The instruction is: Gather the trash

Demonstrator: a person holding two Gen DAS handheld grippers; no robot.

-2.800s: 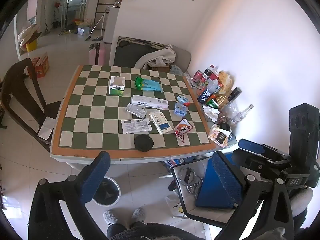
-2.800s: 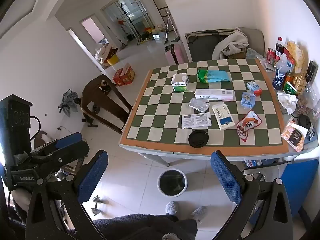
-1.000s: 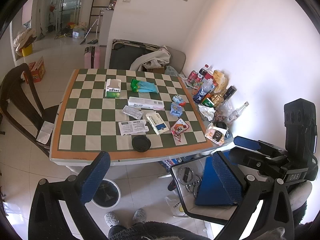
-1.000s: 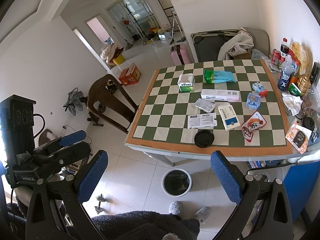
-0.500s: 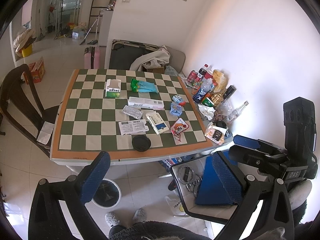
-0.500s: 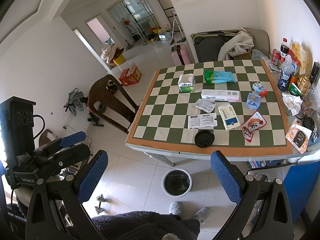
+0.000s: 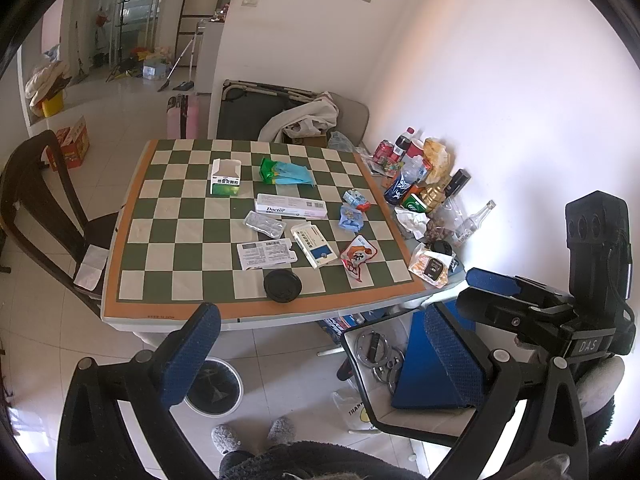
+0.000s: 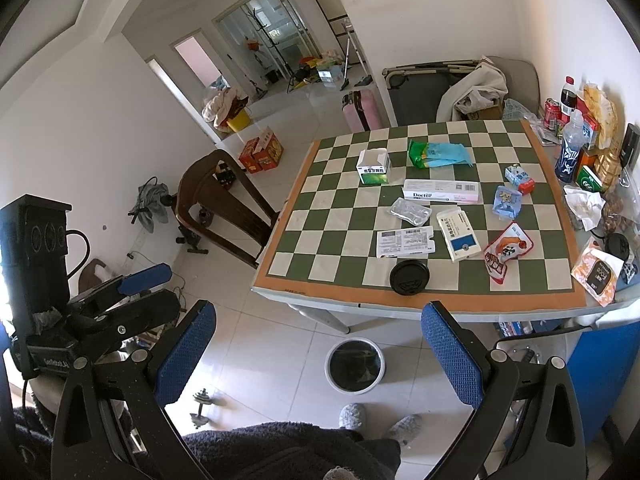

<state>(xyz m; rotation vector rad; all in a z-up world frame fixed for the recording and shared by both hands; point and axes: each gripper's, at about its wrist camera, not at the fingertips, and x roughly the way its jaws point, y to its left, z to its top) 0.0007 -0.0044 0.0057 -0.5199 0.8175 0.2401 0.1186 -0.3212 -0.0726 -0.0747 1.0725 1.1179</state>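
Flattened cardboard boxes, crumpled foil wrappers and a round black plastic lid [image 8: 409, 277] lie scattered on the green-and-cream checkered table [image 8: 440, 302], unsorted; the white round bin [image 8: 355, 366] stands below its near edge, probably for dropping. The left gripper [image 7: 320, 354] and right gripper [image 8: 320, 350] hang spread wide and empty, well back, likely surveying.

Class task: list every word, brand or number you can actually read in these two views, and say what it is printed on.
"Doctor": long white box on the checkered table.
"DAS": right gripper body.
Too small or blurred: green-and-white box, white-and-blue box, flat leaflet, snack packets, bottles.
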